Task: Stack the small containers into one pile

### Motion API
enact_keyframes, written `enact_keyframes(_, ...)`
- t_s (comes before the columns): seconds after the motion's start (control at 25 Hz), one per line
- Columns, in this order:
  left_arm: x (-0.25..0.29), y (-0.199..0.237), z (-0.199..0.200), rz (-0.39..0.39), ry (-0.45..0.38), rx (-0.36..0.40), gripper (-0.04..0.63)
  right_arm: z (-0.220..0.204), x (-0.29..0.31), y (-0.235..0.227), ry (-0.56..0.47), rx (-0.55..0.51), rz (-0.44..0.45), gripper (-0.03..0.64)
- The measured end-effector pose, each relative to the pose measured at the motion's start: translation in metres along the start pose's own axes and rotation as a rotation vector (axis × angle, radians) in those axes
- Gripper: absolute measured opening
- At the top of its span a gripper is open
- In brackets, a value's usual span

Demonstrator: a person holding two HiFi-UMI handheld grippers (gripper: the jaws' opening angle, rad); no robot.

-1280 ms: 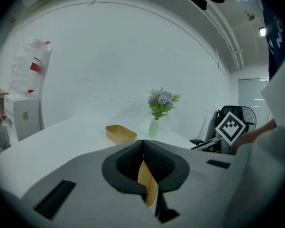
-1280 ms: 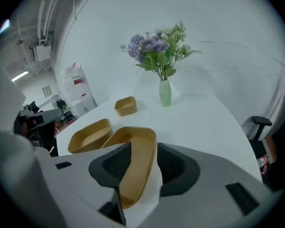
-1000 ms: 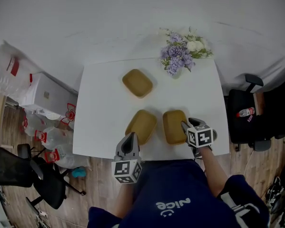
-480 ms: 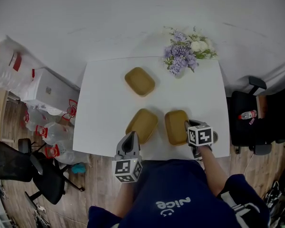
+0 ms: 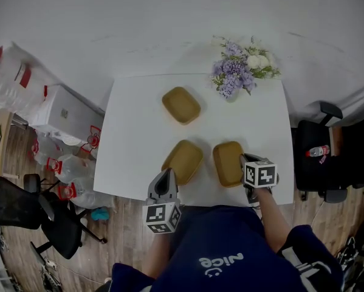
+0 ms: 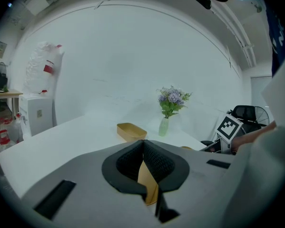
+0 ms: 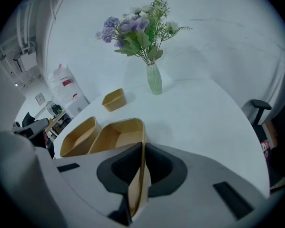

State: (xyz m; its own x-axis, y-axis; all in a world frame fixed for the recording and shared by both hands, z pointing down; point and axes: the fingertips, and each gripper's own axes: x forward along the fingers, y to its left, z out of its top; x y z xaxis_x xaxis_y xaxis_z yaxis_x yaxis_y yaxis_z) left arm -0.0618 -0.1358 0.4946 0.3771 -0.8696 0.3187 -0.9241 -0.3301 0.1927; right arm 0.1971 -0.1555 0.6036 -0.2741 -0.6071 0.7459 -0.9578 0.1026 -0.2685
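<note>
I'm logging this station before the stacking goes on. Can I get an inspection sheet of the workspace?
Surface: white table.
Job's things: three brown containers, unstacked: far container, near-left container, near-right container; the near two sit side by side.
Clutter: vase of flowers at the far right corner.
Tools: left tool shut on near-left container's wall; right tool has just been closing, now shut on near-right container's wall.
Cables: nothing seen.
Surroundings: plastic bags left of the table, black chair, wood floor.
</note>
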Motion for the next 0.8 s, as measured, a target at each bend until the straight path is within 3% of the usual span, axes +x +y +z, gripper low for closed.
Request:
enact_keyframes(0.28, 0.0, 0.003, -0.003, 0.008, 0.004, -0.017, 0.019, 0.014, -0.012, 0.009, -0.047, 0.03, 0.035, 0.057)
enact_keyframes(0.52, -0.004, 0.005, -0.005, 0.013, 0.001, -0.024, 0.018, 0.024, -0.023, 0.026, -0.089, 0.146, 0.12, 0.057)
enact_keyframes(0.8, -0.011, 0.009, -0.007, 0.024, -0.007, -0.04, 0.018, 0.035, -0.029, 0.056, -0.103, 0.202, 0.181, 0.057)
